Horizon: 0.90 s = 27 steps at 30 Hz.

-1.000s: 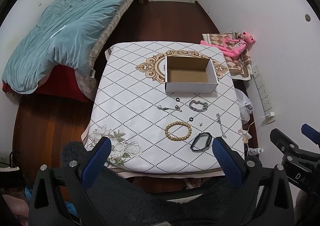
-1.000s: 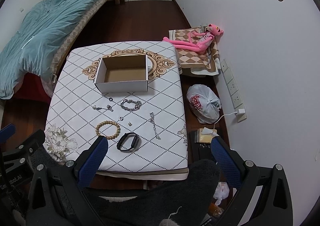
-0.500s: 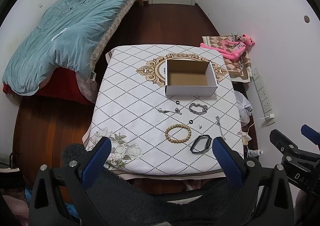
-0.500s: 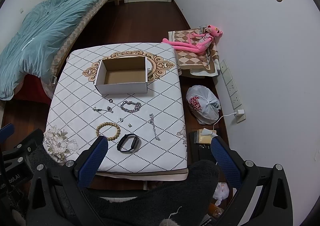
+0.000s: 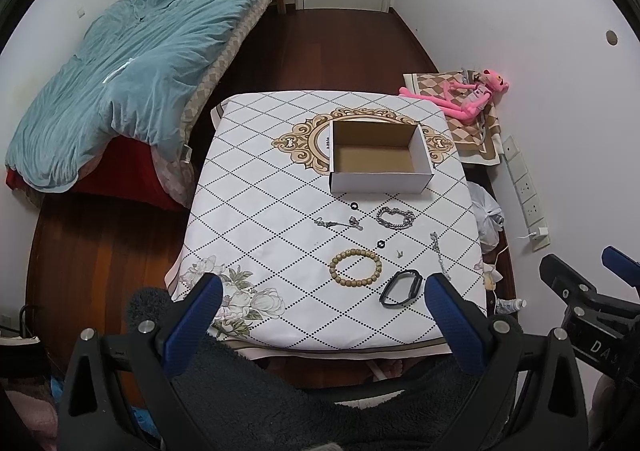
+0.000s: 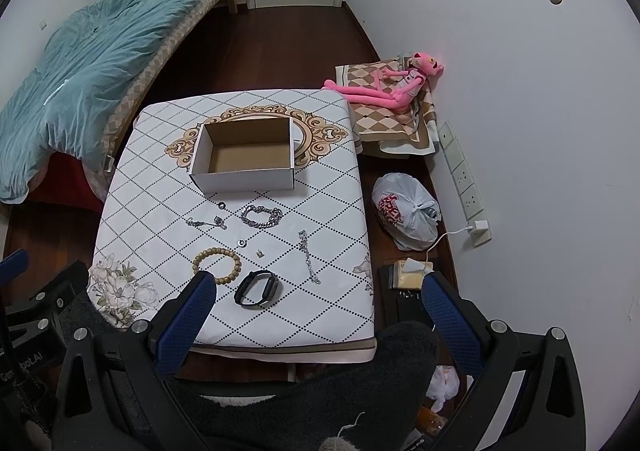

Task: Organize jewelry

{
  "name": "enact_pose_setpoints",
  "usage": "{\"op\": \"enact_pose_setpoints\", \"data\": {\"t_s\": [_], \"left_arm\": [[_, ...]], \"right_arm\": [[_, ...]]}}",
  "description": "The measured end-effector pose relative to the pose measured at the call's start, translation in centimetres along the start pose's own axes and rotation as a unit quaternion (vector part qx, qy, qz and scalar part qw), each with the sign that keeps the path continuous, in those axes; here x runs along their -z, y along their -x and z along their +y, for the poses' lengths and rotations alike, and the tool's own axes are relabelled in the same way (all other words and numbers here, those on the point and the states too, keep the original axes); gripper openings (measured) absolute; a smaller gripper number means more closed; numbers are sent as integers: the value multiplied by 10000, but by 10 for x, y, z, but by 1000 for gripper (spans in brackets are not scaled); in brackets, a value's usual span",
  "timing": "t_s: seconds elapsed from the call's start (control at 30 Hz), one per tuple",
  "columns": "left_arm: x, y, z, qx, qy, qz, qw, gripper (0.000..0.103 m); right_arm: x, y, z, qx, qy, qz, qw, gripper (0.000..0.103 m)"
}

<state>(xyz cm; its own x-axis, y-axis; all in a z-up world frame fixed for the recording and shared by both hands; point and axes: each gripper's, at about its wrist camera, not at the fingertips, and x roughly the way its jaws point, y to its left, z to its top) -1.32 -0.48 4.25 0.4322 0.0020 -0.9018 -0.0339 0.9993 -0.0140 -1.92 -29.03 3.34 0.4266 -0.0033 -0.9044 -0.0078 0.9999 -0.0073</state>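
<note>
— Jewelry lies spread across the tabletop (image 5: 248,187), none of it sorted yet: a bead bracelet (image 5: 355,268), a black band (image 5: 401,288), a chunky silver bracelet (image 5: 395,218), a thin chain (image 5: 439,256) near the right edge, a second chain (image 5: 338,222), two small dark rings (image 5: 353,206) (image 5: 381,243) and a tiny stud (image 5: 399,253).

— And the cardboard box (image 5: 380,181)?

— Open and bare inside, standing just beyond the pieces, toward the far side of the patterned cloth. Nothing shows on its brown floor in either view.

— What are the tongs doing?

— Both pairs hang above the near edge, well short of any piece. The left tongs (image 5: 320,315) are spread wide with nothing between them; the right tongs (image 6: 316,313) stand equally wide, also holding nothing.

— So how far along is the job?

— By the look of it, at the very start. Every piece remains on the cloth, and all of it presumably goes into the box. The black band and bead bracelet lie nearest the tongs and seem the likeliest first picks; the stud and rings look the fiddliest.
</note>
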Motion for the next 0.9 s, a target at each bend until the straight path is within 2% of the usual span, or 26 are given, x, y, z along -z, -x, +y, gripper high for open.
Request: {"op": "enact_pose_setpoints", "data": {"t_s": [0.53, 0.6, 0.73, 0.9], "left_arm": [[-1, 0, -3, 102, -23, -25, 9999, 103], [-5, -7, -3, 28, -53, -62, 10000, 103], [-12, -42, -2, -171, -75, 72, 9998, 103], [-12, -96, 3, -414, -156, 344, 9984, 103]], "right_arm": [[-2, -1, -2, -14, -44, -49, 10000, 103], [-3, -5, -2, -2, -54, -7, 10000, 103], [-7, -39, -4, 11, -167, 281, 9995, 103], [-2, -109, -1, -54, -197, 880, 9959, 103]]}}
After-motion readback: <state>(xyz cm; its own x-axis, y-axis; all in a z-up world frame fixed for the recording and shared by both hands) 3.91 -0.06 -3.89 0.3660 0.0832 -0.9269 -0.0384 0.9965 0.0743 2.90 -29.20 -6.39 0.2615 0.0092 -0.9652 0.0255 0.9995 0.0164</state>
